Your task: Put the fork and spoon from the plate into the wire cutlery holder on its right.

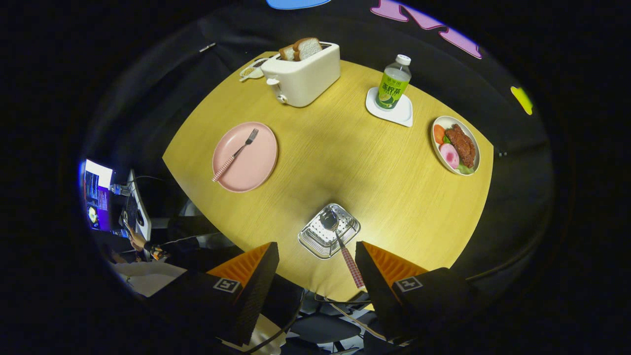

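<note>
Reaching across to the pink plate on the left of the worktop looks like the step in hand, since the fork lies there alone, tines toward the toaster and patterned handle toward the plate's near rim. A sound approach, I judge, is to come down over the handle with the fingers set across it, close squarely, and lift clear of the rim before swinging right. Further right, the spoon already sits in the wire cutlery holder, bowl inside and handle sticking out toward the camera. The hand-held gripper hangs above the worktop's near edge with its fingers wide apart, holding nothing; the spoon's handle runs between them, near the right one.
</note>
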### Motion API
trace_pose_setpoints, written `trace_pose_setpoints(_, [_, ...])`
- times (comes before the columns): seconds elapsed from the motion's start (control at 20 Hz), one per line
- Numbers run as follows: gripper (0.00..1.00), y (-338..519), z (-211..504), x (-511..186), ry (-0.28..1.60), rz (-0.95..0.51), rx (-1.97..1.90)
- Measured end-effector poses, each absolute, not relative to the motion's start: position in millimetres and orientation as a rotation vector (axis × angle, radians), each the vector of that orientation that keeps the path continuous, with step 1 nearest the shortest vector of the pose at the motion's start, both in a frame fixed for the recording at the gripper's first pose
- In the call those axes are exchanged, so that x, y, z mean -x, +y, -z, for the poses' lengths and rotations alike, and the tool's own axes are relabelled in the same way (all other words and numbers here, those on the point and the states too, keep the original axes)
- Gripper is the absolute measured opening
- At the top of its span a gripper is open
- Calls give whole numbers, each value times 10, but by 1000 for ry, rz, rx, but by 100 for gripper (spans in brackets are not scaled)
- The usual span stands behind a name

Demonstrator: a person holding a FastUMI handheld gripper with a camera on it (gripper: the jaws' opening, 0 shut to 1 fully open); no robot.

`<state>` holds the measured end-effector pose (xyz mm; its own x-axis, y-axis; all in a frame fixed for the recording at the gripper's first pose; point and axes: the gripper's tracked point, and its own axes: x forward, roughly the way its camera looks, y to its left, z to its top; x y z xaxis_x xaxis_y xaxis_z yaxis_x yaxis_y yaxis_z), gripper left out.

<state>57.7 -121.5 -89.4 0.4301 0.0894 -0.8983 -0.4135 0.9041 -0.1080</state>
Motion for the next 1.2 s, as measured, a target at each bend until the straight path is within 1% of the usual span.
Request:
trace_pose_setpoints(0.25, [98,-1054,556,-482,945,-308,273])
trace_pose_setpoints(0.35, [100,-928,428,-449,873,-306,241])
trace_pose_setpoints(0.5, [100,-664,293,-439,734,-308,197])
trace_pose_setpoints(0.7, [100,-263,387,-443,579,-304,215])
trace_pose_setpoints(0.95, [100,462,928,-466,592,-353,151])
trace_pose_setpoints(1.2, [100,1027,1637,-700,683,-370,145])
